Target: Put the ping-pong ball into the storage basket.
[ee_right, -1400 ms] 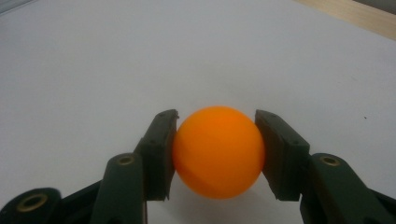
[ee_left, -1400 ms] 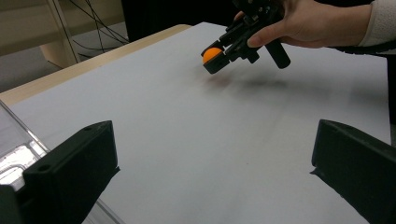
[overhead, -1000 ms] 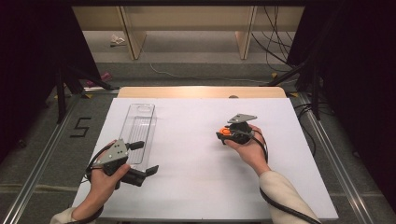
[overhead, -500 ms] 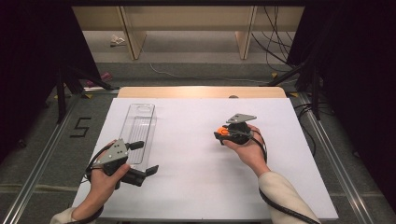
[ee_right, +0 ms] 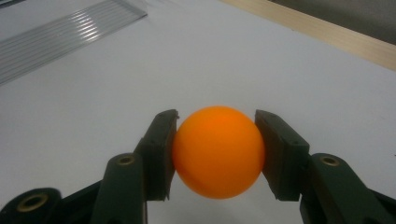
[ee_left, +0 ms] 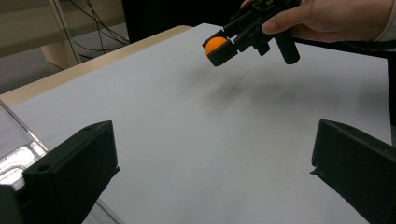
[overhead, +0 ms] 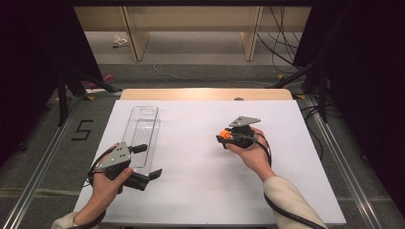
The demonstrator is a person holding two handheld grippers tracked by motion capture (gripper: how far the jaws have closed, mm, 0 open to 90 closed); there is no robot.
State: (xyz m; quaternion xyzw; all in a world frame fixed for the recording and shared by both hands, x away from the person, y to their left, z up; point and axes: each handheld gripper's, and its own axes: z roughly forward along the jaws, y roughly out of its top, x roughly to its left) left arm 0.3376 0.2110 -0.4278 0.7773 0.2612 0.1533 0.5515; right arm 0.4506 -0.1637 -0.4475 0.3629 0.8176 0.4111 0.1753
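An orange ball sits clamped between the two black jaws of my right gripper, held above the white sheet. From above, that gripper is right of the table's middle and points left, the orange ball at its tip. The left gripper view shows it too, with the ball in the upper middle. My left gripper rests near the front left, jaws wide apart with nothing between them, just beside the near end of a clear plastic tray.
A white sheet covers the table; a wooden strip shows along its far edge. The long clear tray lies lengthwise at the left. Dark curtains, cables and stand legs flank the table beyond its edges.
The right gripper with the ball has drifted slightly left. The left gripper has stayed where it was.
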